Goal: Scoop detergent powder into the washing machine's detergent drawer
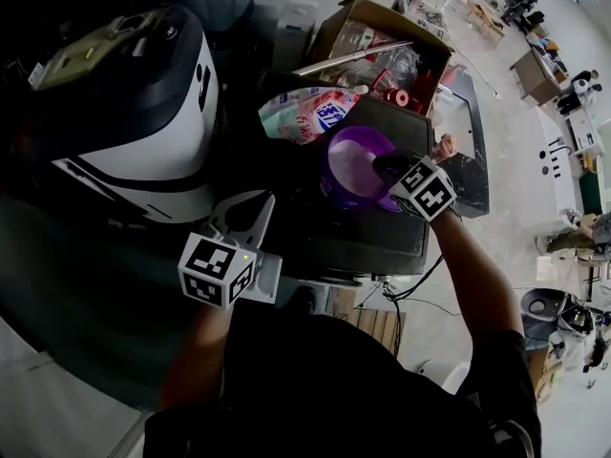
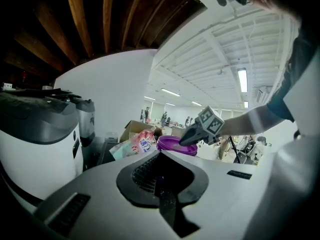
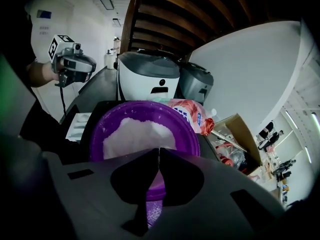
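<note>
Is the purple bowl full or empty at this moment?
Partly full: white powder lies heaped inside the purple bowl, below its rim.

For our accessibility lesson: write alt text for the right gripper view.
A round purple plastic bowl of white powder fills the centre, with the right gripper above its near rim, jaws together. Behind stands a white-and-grey machine; the left gripper shows upper left.

Purple round plastic bowl: right rim hidden under right gripper in head view; near rim covered by jaws in right gripper view. Purple speckled strip on near side of bowl, thru jaw gap: bowl part or sth separate, can't tell. Pink-white printed plastic bag left-behind bowl: print too small. Brown cardboard box behind bowl: contents jumbled, indistinct.
</note>
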The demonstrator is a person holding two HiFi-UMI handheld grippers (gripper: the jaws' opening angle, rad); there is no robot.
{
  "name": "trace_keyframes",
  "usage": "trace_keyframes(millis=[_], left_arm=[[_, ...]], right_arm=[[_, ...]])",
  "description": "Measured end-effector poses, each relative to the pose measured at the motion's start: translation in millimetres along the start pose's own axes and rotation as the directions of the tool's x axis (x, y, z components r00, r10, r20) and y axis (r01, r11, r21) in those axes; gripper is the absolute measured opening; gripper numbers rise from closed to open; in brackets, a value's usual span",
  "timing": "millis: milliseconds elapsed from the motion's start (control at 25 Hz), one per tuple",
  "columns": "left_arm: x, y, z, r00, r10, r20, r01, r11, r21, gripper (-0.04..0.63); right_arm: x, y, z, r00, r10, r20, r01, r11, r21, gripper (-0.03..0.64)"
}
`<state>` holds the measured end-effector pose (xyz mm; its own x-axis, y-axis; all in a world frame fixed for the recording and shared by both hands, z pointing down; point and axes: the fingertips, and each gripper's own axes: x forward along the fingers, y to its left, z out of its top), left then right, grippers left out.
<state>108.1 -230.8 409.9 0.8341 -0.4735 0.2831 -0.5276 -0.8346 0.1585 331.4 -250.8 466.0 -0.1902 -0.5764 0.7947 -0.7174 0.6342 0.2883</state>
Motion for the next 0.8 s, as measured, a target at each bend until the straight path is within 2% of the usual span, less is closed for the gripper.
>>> trace_keyframes(millis=[200, 800], left_arm=[[1.0, -1.0, -3.0, 1.0, -0.009, -0.003, 0.009, 1.0, -0.003, 0.008], [0.0, -6.2, -5.3, 0.999, -0.036, -0.009, 0.036, 0.999, -0.007, 0.008]], right_arm=[[0.0, 1.3, -1.4, 0.999, 0.029, -0.015, -0.029, 0.999, 0.035, 0.02], [-1.4, 11.0, -3.9, 0.993, 0.101, -0.063, -0.097, 0.994, 0.056, 0.02]])
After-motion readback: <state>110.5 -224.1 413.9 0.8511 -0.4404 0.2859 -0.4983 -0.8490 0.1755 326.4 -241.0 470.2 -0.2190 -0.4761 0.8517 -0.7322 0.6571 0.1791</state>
